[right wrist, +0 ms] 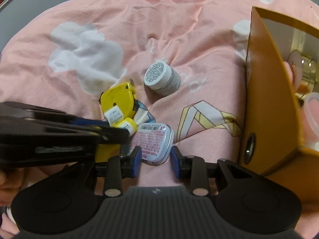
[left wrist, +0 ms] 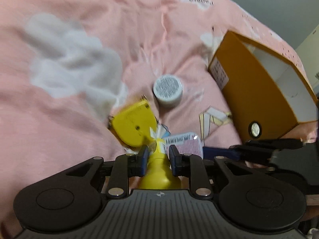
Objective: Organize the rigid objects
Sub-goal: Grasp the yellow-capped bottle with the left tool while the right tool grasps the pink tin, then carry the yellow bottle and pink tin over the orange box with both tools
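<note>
A: Where is the small yellow bottle (left wrist: pixel 157 171) now?

B: It is between the pads of the left tongs (left wrist: pixel 159 153). They are closed on its narrow part, and its white label sticks out past the tips. The picture is blurred, but the pads seem to press on it on both sides.

A: And the right tongs (right wrist: pixel 156 157)?

B: They are around the near end of the flat pink and white tin (right wrist: pixel 152 143), which lies on the pink blanket (right wrist: pixel 179 39). I see a small gap at the right pad, and the left pad is just at the tin's edge. So I cannot tell if they really grip it.

A: What lies near them?

B: The yellow tape measure (right wrist: pixel 117 101) lies just beyond the bottle, touching it or almost. The white and grey jar (right wrist: pixel 161 79) lies on its side further away, apart from both tongs. The orange box (right wrist: pixel 267 99) stands at the right, open, with some things inside.
</note>
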`<move>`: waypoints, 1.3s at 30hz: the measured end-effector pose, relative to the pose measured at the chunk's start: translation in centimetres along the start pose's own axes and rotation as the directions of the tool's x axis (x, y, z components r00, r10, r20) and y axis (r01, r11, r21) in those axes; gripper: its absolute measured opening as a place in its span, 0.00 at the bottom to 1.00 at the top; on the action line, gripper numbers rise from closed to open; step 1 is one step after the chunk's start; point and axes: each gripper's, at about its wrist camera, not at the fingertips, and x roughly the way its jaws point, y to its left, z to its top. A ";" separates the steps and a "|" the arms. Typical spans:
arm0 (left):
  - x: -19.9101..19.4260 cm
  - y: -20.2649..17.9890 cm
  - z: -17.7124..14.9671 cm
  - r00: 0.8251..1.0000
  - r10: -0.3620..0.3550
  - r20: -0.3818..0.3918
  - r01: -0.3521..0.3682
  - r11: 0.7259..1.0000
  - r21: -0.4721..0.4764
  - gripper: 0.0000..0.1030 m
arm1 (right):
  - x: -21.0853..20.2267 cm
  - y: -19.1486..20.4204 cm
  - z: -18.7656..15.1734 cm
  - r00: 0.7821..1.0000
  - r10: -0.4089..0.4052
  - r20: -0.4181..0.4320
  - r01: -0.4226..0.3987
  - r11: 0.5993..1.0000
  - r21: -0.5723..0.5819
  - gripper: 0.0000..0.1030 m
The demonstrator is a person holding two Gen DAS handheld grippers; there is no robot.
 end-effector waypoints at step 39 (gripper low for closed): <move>-7.2 -7.2 2.4 0.943 -0.144 0.301 0.121 0.988 0.093 0.22 | -14.5 -1.2 -0.4 0.910 -0.067 0.410 0.044 0.997 0.065 0.14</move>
